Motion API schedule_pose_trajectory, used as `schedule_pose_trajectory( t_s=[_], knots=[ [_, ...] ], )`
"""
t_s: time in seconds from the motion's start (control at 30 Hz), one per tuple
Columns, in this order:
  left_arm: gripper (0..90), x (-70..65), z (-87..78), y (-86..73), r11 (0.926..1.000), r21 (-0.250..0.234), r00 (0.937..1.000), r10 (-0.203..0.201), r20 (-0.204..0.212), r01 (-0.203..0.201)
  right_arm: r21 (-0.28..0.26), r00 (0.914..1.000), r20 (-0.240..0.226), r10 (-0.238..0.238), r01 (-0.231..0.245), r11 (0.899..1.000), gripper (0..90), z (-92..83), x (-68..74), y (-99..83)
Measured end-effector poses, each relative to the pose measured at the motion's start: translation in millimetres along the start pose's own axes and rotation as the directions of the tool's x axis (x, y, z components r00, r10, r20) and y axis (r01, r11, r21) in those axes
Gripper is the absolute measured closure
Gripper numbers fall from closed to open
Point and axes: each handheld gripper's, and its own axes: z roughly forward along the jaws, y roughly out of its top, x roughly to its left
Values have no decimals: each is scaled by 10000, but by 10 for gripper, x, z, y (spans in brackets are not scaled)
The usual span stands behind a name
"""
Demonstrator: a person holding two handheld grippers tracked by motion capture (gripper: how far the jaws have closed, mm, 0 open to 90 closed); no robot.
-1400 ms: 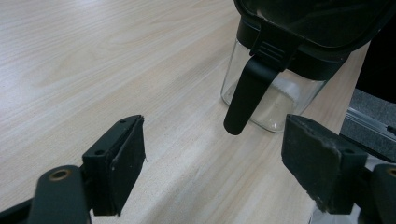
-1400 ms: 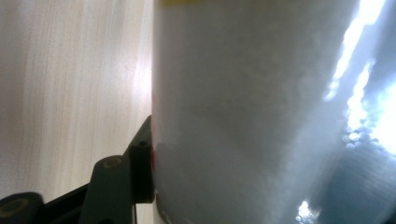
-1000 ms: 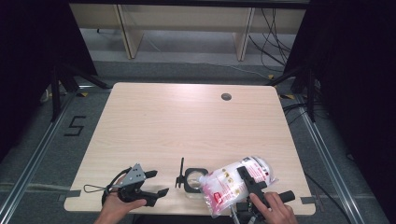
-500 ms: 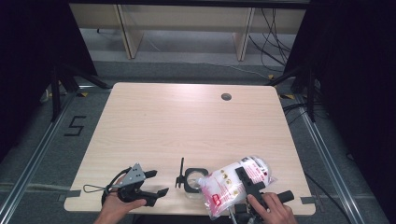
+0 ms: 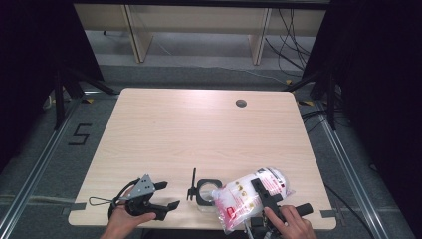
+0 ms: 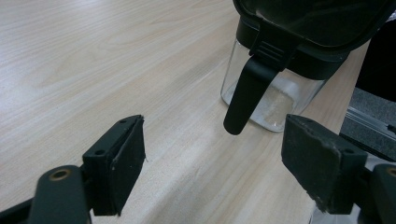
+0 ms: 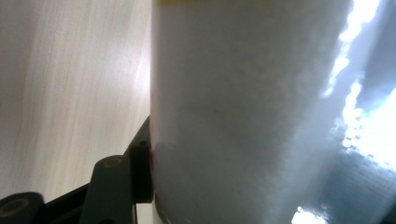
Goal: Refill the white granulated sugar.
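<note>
Left gripper (image 6: pixel 212 154): jaws spread wide with bare wood between them, holding nothing. Its pads (image 6: pixel 128 161) are black, flat and rough-edged. In the high view this gripper (image 5: pixel 161 196) sits at lower left, held by the left hand (image 5: pixel 124 221), close to the table's near edge, with its cable looped just to the left.

Right gripper (image 5: pixel 266 196): clamped on the bag (image 5: pixel 251 196) at lower right of the high view, held by the right hand (image 5: pixel 293 224). In the right gripper view one black jaw presses against the bag (image 7: pixel 243 112) at lower left; the other jaw is hidden behind the bag. The bag is clear, glossy plastic packed with white grains, with red print and a yellow strip at the top edge.

Jar (image 5: pixel 206 191): clear, square-sided, with a black lid frame and a black latch lever (image 5: pixel 191 184) standing out to its left. It stands at lower centre of the high view, between the two grippers, with the bag's end touching or overlapping its right side. In the left gripper view the jar (image 6: pixel 275 100) is at upper right, just ahead of the jaws, latch (image 6: pixel 247 95) hanging down its front.

Table (image 5: pixel 199 129): pale wood grain, rounded corners, a round grommet (image 5: pixel 241 103) near the far edge. The whole centre and upper area is open surface. Jar, bag and both grippers crowd the near edge.
</note>
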Motion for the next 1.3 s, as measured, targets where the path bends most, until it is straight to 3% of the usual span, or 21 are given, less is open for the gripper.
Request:
schedule_pose_trajectory(
  t_s=[0.03, 0.07, 0.13, 0.17, 0.27, 0.33, 0.43, 0.6, 0.7, 0.87, 0.93, 1.0, 1.07, 1.27, 1.3],
  knots=[
    [212, 1, -1, 0, 10000, 6, 10000, 23, 0, -23, 57, 9999, -12, 146, -146, 9999, 437, -5, 9, -2],
    [212, -13, 1, -6, 9997, -8, 9997, -233, -35, 232, -40, 10000, 91, -29, 30, 10000, 437, -2, -8, -2],
    [212, -7, 2, -4, 9999, -10, 9999, -160, -24, 160, 96, 9998, 87, 172, -173, 9998, 437, -12, 8, -5],
    [212, -10, 3, -5, 9998, -15, 9998, -195, -26, 195, 69, 9996, 129, -252, 251, 9997, 437, -8, -17, 1],
    [213, -17, 5, -6, 9996, -27, 9996, -267, -31, 267, 314, 9999, 118, -22, 18, 9995, 437, -22, 23, -2],
    [213, -11, 3, -4, 9998, -27, 9998, -174, -55, 174, 183, 9989, 138, -441, 439, 9989, 438, -11, -2, 3],
    [213, 3, 0, 0, 10000, 3, 10000, 44, 3, -44, 32, 9973, 391, -624, 624, 9980, 438, -6, -11, 8],
    [213, -14, 3, -7, 9997, -8, 9997, -241, -41, 241, 62, 9976, 377, -575, 573, 9983, 438, -13, -4, 15],
    [213, 0, -3, 1, 10000, 8, 10000, 24, -81, -23, 68, 9978, 371, -550, 548, 9985, 438, -10, -1, 14],
    [214, 2, 2, -1, 10000, -8, 10000, 2, -4, -2, 13, 9974, 400, -600, 600, 9982, 438, -7, -13, 8],
    [214, -17, 3, -8, 9996, -17, 9996, -281, -36, 281, 113, 9989, 202, -414, 412, 9991, 438, -14, 0, -3],
    [214, 2, -3, 0, 10000, 7, 10000, 23, -53, -22, -27, 9980, 414, -483, 484, 9988, 438, -1, -5, -14],
    [214, 3, 0, -2, 10000, -5, 10000, 7, -24, -7, 48, 9987, 166, -477, 476, 9989, 439, -3, -14, -17],
    [214, 1, 5, -3, 10000, 5, 10000, 36, 18, -36, -36, 9983, 352, -466, 467, 9989, 439, -6, -9, -21],
    [214, -13, 8, -10, 9998, 3, 9998, -214, -22, 214, -75, 9978, 380, -540, 543, 9985, 439, -5, -14, -20]
  ],
)
